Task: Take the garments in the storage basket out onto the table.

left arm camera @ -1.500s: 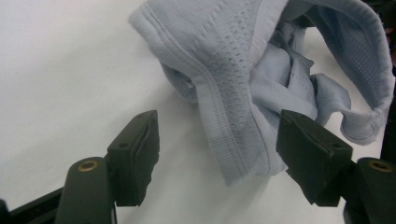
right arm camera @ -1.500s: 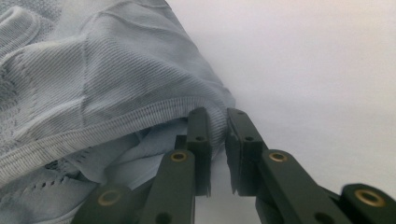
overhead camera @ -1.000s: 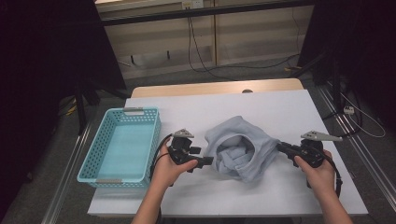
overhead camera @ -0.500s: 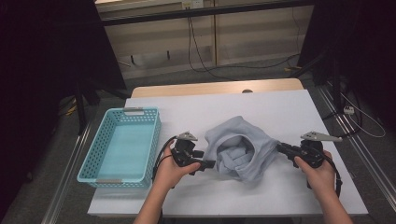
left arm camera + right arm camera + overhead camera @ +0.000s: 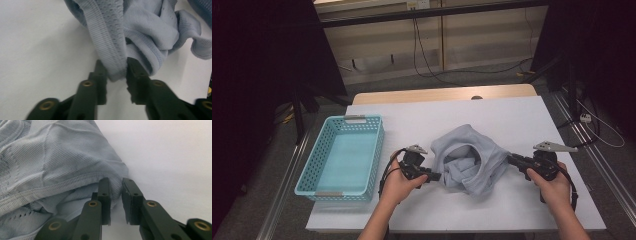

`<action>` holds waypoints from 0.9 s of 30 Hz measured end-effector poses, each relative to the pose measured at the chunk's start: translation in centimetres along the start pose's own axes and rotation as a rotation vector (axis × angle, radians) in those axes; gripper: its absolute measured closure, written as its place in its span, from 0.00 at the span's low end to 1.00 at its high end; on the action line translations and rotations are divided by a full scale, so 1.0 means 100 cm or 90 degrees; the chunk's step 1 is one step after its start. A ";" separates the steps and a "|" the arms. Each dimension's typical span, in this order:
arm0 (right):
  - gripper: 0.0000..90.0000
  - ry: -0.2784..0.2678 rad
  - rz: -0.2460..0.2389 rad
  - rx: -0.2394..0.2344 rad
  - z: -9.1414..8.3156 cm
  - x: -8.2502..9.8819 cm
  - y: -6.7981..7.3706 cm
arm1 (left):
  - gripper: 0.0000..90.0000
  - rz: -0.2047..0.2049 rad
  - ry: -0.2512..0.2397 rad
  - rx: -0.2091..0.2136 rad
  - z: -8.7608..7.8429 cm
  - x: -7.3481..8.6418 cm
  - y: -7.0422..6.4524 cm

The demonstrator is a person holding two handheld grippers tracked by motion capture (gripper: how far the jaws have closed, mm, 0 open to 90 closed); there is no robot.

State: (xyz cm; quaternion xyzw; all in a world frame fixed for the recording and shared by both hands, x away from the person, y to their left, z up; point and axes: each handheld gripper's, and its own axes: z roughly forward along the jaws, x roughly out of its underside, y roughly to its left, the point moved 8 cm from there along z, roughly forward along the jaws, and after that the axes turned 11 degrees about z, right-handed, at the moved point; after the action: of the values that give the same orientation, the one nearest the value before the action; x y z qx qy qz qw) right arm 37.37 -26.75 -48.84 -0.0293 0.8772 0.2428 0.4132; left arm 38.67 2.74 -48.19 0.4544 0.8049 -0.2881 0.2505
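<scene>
A crumpled light-blue knit garment (image 5: 469, 157) lies on the white table (image 5: 512, 120). My left gripper (image 5: 436, 176) sits at its left edge. Its jaws have just been closing, and in the left gripper view they now pinch the garment's ribbed hem (image 5: 113, 55), gripper (image 5: 116, 71). My right gripper (image 5: 512, 160) is at the garment's right edge. In the right gripper view it (image 5: 115, 187) is shut on a fold of the ribbed edge of the garment (image 5: 60, 165). A hand holds each gripper from the near side.
A turquoise plastic basket (image 5: 343, 154) stands with nothing in it on the table's left side, beside my left hand. Bare white table lies behind and to the right of the garment. Cables run across the floor beyond the table.
My left gripper has shifted slightly toward the garment and its jaws have closed onto the hem. The right gripper has kept its place and its hold.
</scene>
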 end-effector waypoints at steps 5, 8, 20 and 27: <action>0.82 -0.002 -0.002 -0.001 -0.002 0.000 0.002 | 0.88 -0.013 -0.018 0.003 -0.010 -0.007 0.001; 0.74 -0.003 -0.011 0.002 -0.004 -0.001 0.005 | 0.88 -0.014 -0.033 -0.003 -0.016 -0.011 0.004; 0.49 0.020 -0.083 -0.052 -0.020 0.005 0.046 | 0.92 -0.023 -0.078 -0.021 -0.039 -0.030 0.015; 0.46 0.041 -0.096 -0.102 -0.020 0.016 0.070 | 0.93 -0.021 -0.071 -0.020 -0.034 -0.034 0.017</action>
State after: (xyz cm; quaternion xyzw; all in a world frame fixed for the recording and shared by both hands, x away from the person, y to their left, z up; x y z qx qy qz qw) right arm 33.14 -21.25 -46.11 -0.1359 0.8629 0.2797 0.3984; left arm 41.25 3.81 -44.00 0.4203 0.8015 -0.3044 0.2971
